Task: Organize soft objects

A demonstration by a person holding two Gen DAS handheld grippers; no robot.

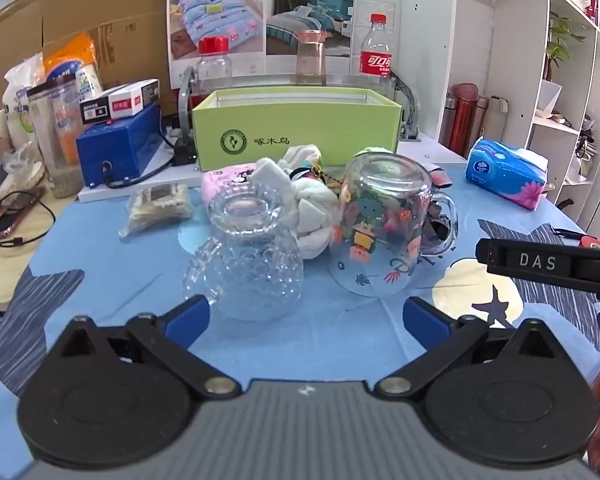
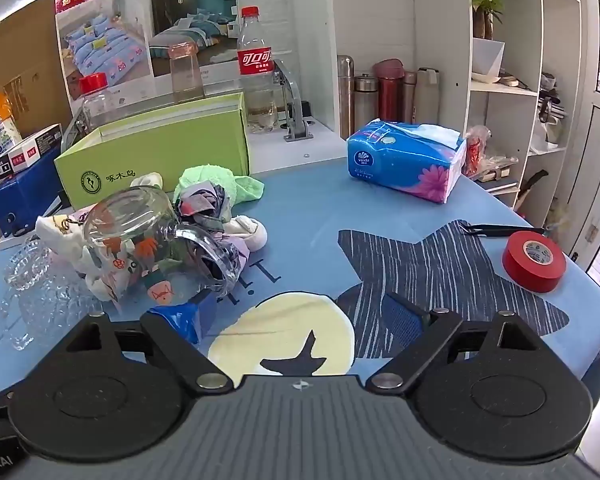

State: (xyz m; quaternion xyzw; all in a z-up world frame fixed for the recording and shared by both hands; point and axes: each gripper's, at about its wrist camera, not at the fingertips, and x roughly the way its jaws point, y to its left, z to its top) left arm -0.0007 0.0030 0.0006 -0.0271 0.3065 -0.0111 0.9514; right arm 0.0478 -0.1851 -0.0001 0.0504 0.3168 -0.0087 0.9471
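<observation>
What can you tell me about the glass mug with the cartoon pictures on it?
The printed glass mug is clear glass with colourful cartoon plants and animals around its wall and a clear loop handle on one side. It stands upside down, mouth on the blue patterned tablecloth, thick base up. A pile of soft cloths and socks lies right behind it, in front of the green box. A knobbly clear glass mug stands beside it, also upside down. No gripper touches it.
</observation>
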